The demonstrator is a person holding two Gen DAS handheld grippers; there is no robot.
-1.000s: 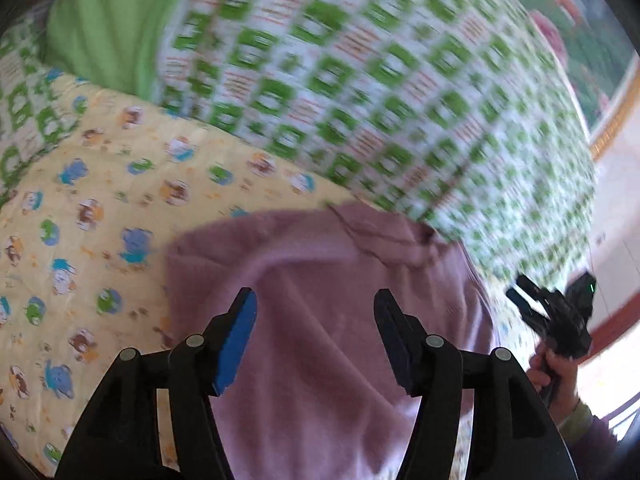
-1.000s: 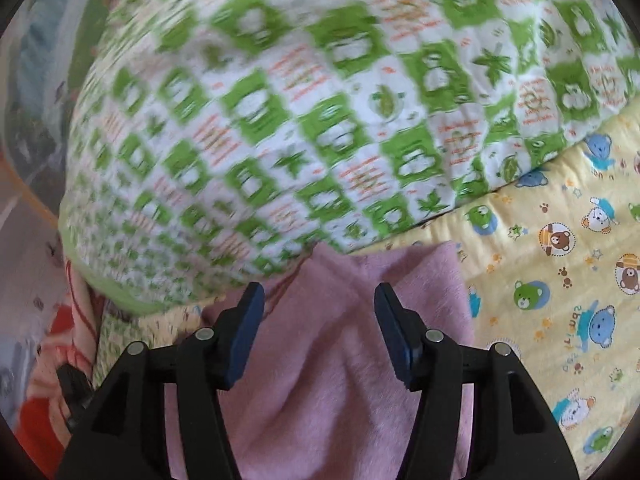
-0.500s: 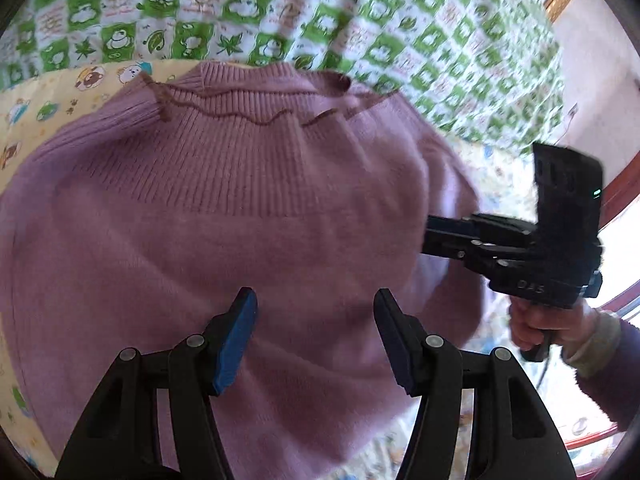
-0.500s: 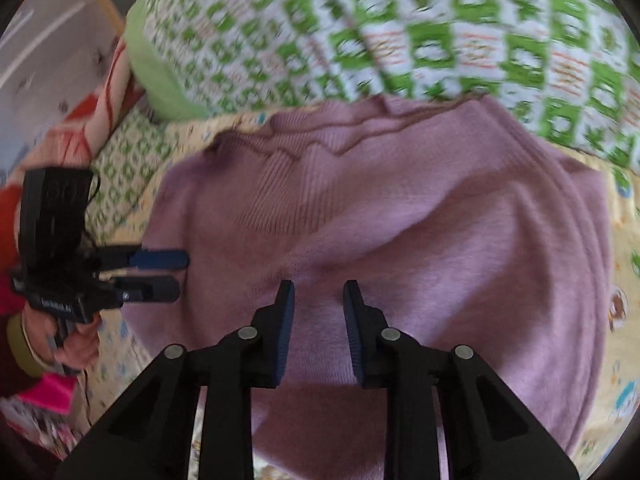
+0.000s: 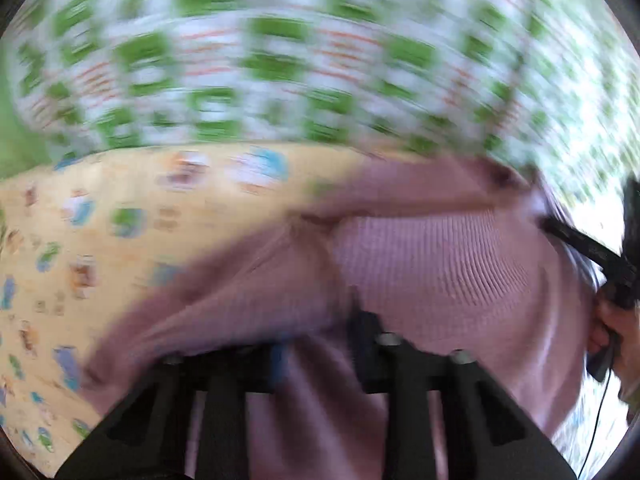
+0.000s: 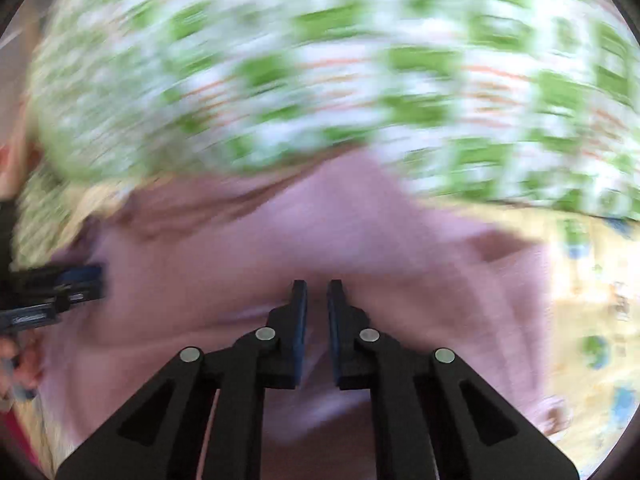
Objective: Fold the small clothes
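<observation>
A small mauve knitted sweater (image 5: 440, 264) lies bunched on a yellow cartoon-print sheet (image 5: 120, 216); it also fills the middle of the right wrist view (image 6: 360, 232). My left gripper (image 5: 320, 340) is closed on a fold of the sweater, the cloth draped over its fingers. My right gripper (image 6: 317, 308) has its jaws nearly together, pinching the sweater's edge. Each gripper shows at the other view's edge: the right one (image 5: 588, 248) and the left one (image 6: 56, 288). Both views are motion-blurred.
A green and white patterned quilt (image 5: 300, 52) rises behind the sweater and fills the top of the right wrist view (image 6: 320, 60). The yellow sheet shows at the right in the right wrist view (image 6: 592, 300).
Both grippers have closed on the sweater and pulled it up and toward the quilt. The flat sweater is now bunched and lifted, and both cameras are moving fast.
</observation>
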